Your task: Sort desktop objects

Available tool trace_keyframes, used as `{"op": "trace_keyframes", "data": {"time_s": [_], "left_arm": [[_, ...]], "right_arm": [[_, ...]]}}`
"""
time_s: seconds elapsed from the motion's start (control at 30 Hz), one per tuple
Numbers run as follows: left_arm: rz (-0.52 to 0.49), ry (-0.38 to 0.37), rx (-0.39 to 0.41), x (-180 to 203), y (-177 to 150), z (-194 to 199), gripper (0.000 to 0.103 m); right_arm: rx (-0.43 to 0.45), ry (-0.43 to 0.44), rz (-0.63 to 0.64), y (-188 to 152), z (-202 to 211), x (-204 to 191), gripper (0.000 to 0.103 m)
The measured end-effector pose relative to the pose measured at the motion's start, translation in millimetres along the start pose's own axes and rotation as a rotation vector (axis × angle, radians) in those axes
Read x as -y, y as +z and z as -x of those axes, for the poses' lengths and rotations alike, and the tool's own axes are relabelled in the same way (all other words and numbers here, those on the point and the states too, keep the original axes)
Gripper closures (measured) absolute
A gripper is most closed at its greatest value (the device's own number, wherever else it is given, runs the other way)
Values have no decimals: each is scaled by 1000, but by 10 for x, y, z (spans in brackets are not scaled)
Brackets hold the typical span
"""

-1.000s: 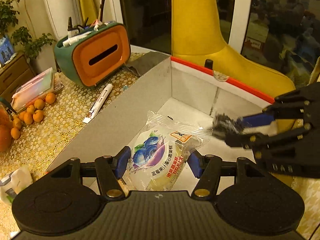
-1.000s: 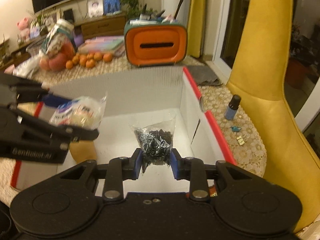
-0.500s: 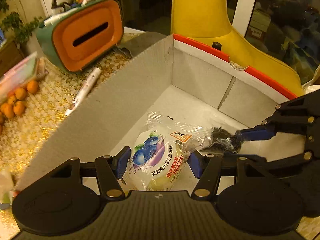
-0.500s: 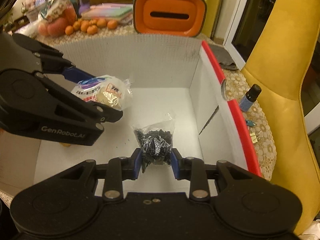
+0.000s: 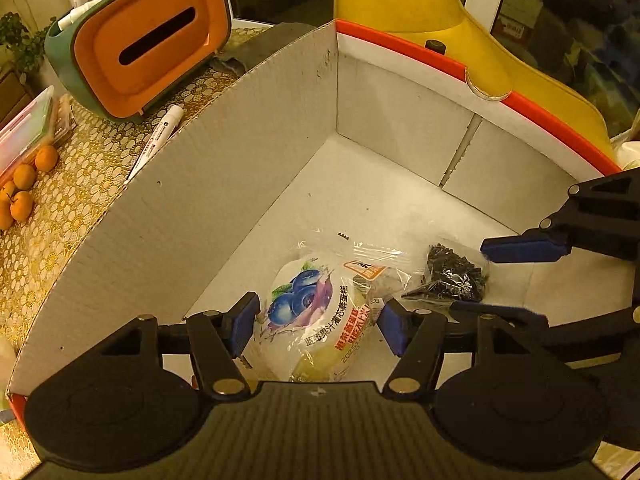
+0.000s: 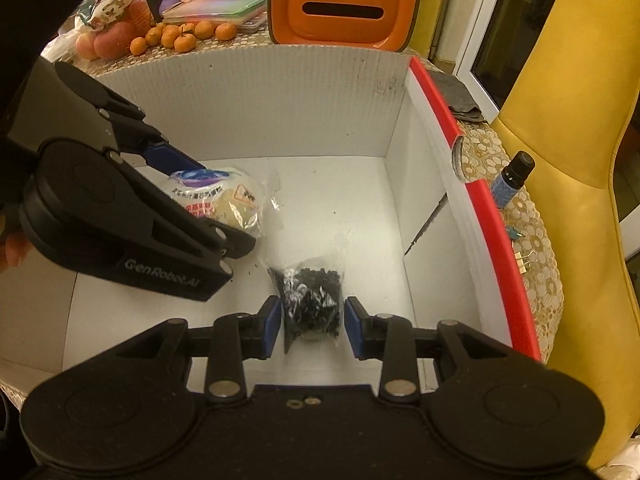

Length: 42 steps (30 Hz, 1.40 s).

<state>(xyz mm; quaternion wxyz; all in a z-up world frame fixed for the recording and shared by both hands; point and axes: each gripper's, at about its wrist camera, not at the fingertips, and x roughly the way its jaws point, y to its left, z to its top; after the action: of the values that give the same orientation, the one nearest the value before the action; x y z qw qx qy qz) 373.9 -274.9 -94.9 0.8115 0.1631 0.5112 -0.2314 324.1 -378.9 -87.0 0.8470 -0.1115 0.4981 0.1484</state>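
Note:
Both grippers are down inside a white cardboard box (image 5: pixel 224 184) with a red rim (image 6: pixel 472 196). My left gripper (image 5: pixel 320 328) is shut on a blueberry snack packet (image 5: pixel 320 312), also seen in the right wrist view (image 6: pixel 224 200). My right gripper (image 6: pixel 310 330) has its jaws slightly apart around a small clear bag of black bits (image 6: pixel 312 300), which rests at the box floor; the bag also shows in the left wrist view (image 5: pixel 456 272), between the right gripper's blue pads.
An orange and green tissue box (image 5: pixel 140 40) stands behind the box, a white marker (image 5: pixel 156 140) beside it. Small oranges (image 6: pixel 180 36) and a pastel case (image 6: pixel 216 4) lie at the back. A dark dropper bottle (image 6: pixel 512 176) and binder clips (image 6: pixel 524 260) lie right, by a yellow chair (image 6: pixel 568 80).
Both grippers moved down into the box with their loads. The right gripper's jaws have widened around the bag of black bits, which now sits on the box floor.

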Motion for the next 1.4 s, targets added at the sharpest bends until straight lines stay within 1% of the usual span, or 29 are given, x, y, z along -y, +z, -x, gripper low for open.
{"op": "trace_keyframes", "data": {"time_s": [0.07, 0.17, 0.2, 0.23, 0.4, 0.6, 0.77, 0.97, 1.03, 1.1, 1.27, 1.4], "left_arm": [[9, -1, 8, -8, -5, 27, 40], [30, -10, 39, -31, -10, 104, 35], [39, -16, 51, -37, -16, 140, 35], [49, -23, 63, -44, -22, 181, 35], [75, -49, 113, -48, -72, 403, 35], [94, -52, 166, -46, -217, 709, 35], [129, -47, 198, -48, -421, 955, 35], [162, -61, 258, -32, -717, 1277, 35], [168, -59, 273, -31, -801, 1378, 35], [179, -63, 289, -47, -881, 1474, 35], [185, -43, 330, -82, -1086, 1689, 34], [196, -25, 369, -154, -1286, 1864, 32]], "right_arm": [[4, -9, 9, 2, 0, -20, 61], [11, -6, 14, -17, 24, -27, 55], [16, -8, 16, -24, 40, -34, 51], [23, -10, 21, -29, 59, -44, 48], [62, 1, 17, -56, 211, -44, 47], [111, 28, -13, -116, 405, -25, 38], [146, 46, -45, -146, 569, -43, 36], [210, 52, -65, -231, 793, -125, 30], [226, 59, -67, -260, 853, -164, 25], [237, 64, -73, -291, 904, -194, 24], [253, 71, -61, -343, 1027, -328, 23], [271, 85, -47, -383, 1140, -471, 20]]}}
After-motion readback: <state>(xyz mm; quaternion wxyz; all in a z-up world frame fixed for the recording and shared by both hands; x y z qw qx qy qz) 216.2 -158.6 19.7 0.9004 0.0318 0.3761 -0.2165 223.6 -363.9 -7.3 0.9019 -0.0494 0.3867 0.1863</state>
